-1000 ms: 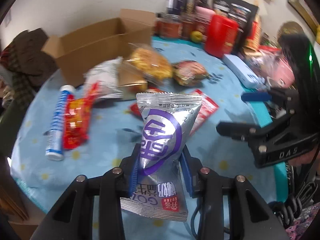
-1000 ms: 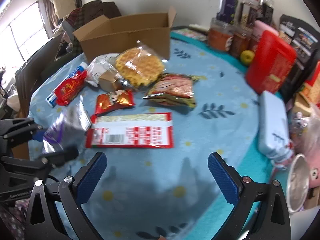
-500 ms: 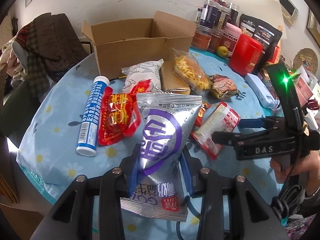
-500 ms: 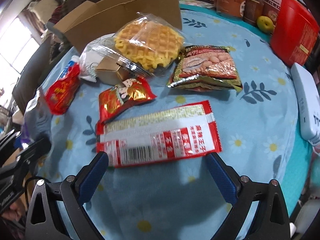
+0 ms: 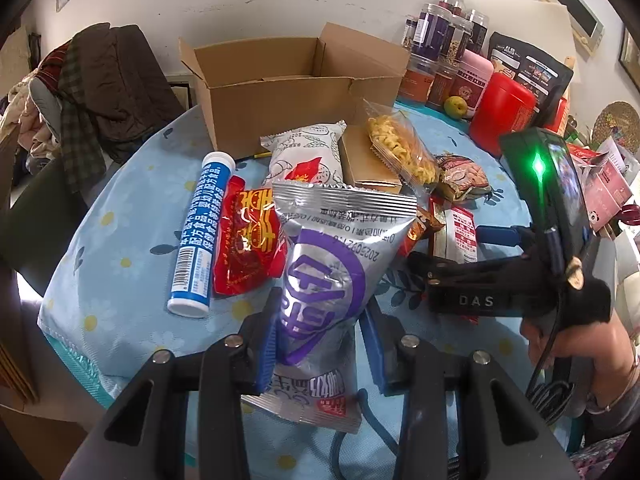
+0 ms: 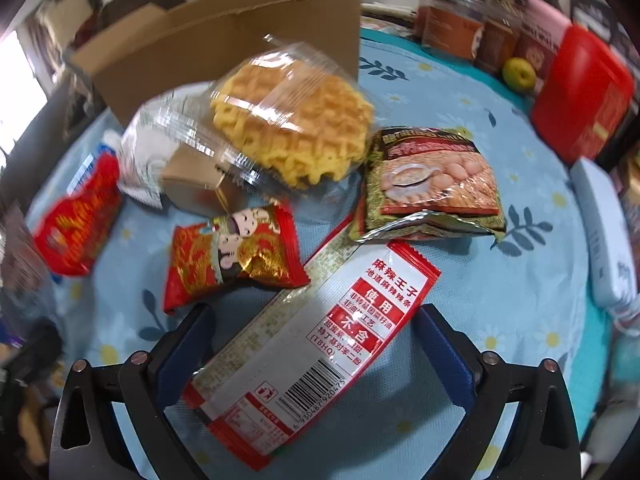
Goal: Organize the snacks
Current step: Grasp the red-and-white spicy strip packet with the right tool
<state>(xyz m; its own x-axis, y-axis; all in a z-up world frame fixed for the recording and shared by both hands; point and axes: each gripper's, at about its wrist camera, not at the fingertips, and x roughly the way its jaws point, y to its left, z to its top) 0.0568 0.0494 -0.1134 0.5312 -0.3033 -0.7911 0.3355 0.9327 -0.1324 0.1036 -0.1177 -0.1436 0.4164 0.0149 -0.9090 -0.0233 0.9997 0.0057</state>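
1. Right gripper (image 6: 316, 354) — jaws stood wide, released, nothing pressed; pointed steeply down at the blue tablecloth (image 6: 500, 300).
2. Red-and-white packet (image 6: 312, 356) — lay flat between the two pads, neither seen touching; long axis ran diagonally, near-left to far-right, askew to the closing line.
3. Beyond, past the waffle pack (image 6: 292, 120): cardboard box (image 6: 224, 44), open.
4. Left gripper (image 5: 320, 344) — clenched on the silver-purple pouch (image 5: 328, 276), well left of the packet; right hand nearer.

Both wrist fisheyes look steeply down, close, sharing the table (image 5: 120, 280)
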